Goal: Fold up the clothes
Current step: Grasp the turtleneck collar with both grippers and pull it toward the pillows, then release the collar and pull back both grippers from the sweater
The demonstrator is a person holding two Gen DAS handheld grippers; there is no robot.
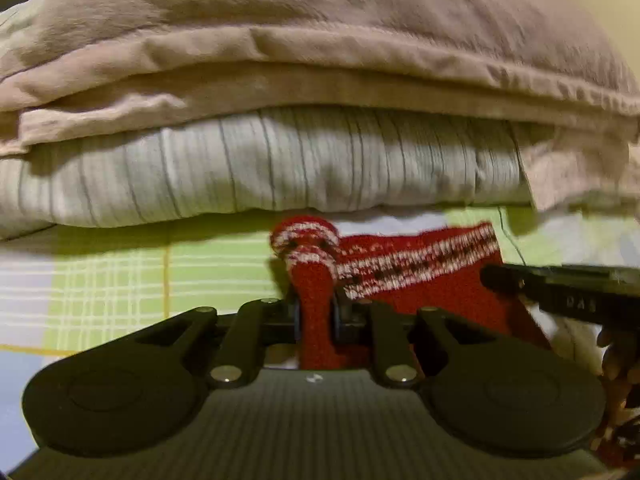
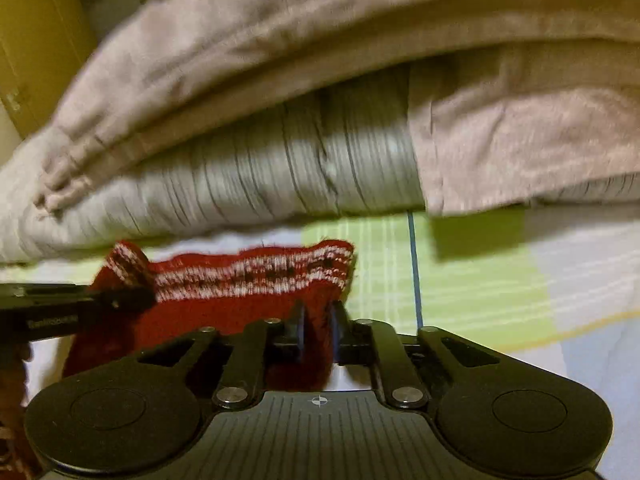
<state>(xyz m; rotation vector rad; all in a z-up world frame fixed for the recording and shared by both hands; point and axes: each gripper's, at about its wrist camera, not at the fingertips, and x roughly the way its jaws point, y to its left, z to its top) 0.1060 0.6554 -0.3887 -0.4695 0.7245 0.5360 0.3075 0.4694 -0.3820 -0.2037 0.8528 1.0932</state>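
A red knitted garment (image 1: 420, 280) with a white patterned band lies on the bed sheet, just in front of the pillows. In the left wrist view my left gripper (image 1: 316, 316) is shut on a bunched fold of its left end, and the band curls over above the pads. My right gripper (image 1: 491, 276) comes in from the right edge. In the right wrist view the red garment (image 2: 240, 304) spreads to the left, and my right gripper (image 2: 318, 328) is shut on its right edge, red knit filling the gap between the blue pads. My left gripper (image 2: 138, 299) shows at the left.
A pinkish-beige pillow (image 1: 320, 40) lies on a grey-striped pillow (image 1: 260, 168) close behind the garment. The sheet (image 1: 120, 272) is a green, white and pale blue check. A yellow wooden cupboard (image 2: 36, 40) stands at the back left. A hand (image 1: 618, 360) holds the right gripper.
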